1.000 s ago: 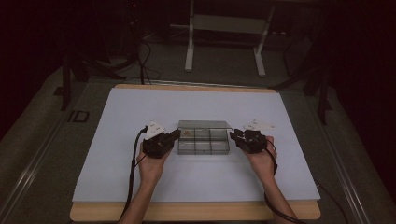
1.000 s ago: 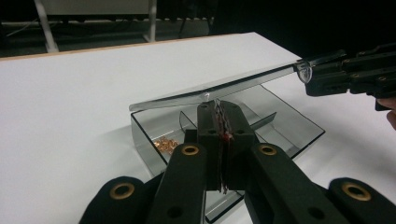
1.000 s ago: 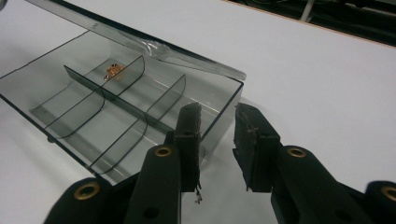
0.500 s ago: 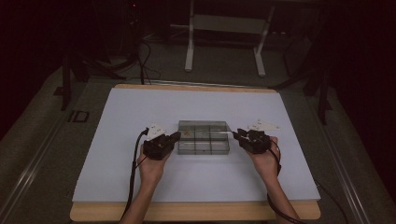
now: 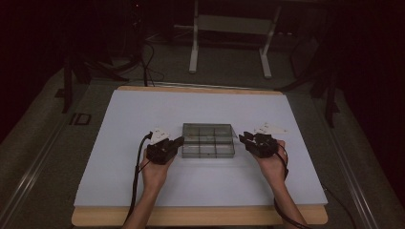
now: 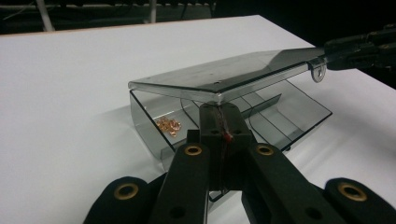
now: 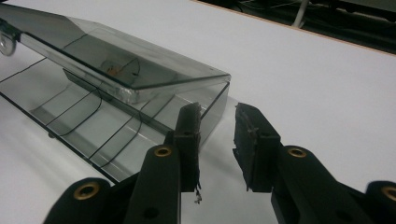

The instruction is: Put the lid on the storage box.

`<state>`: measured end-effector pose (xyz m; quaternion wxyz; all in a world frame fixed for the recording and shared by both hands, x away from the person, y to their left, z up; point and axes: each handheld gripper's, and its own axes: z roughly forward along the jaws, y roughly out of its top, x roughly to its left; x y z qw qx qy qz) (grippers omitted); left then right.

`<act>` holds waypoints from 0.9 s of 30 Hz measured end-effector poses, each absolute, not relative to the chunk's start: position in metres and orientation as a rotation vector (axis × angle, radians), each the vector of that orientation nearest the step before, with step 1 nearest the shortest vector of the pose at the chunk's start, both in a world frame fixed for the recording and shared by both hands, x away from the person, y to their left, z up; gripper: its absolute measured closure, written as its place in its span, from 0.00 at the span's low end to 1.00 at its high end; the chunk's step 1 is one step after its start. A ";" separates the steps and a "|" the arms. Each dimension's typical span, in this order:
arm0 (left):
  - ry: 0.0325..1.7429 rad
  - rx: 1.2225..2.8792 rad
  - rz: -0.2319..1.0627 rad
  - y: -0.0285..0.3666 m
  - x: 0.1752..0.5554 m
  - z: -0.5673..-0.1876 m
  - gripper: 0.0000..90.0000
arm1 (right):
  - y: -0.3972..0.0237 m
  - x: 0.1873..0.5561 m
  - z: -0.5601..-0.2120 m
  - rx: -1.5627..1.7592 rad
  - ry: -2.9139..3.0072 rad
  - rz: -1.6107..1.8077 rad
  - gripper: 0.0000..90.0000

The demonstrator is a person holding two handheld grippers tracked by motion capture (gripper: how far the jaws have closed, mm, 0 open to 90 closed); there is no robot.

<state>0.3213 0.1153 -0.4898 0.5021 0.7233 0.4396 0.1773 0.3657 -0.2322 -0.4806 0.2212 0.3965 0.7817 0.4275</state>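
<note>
A wooden-edged table (image 5: 200,217) with a white sheet (image 5: 143,114) over most of its top carries a clear plastic compartment box (image 5: 208,140) near the middle of the sheet, its lid raised and tilted.

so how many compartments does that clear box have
6, in the smoky clear plastic box seen from above: three along the far row and three along the near row. The half-raised clear lid covers part of it, so further dividers could be hidden.

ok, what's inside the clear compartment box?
Small copper-coloured rings lie in one end compartment of the compartment box; the compartments in view beside it look bare. The half-raised lid screens the rest.
</note>
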 end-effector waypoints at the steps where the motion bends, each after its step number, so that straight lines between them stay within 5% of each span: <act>1: 1.062 1.749 0.425 0.115 0.321 -0.490 1.00 | -0.232 0.365 -0.480 1.095 2.159 1.182 0.79; 27: 1.090 1.824 0.383 0.112 0.317 -0.511 0.99 | -0.235 0.362 -0.479 1.089 2.133 1.209 0.79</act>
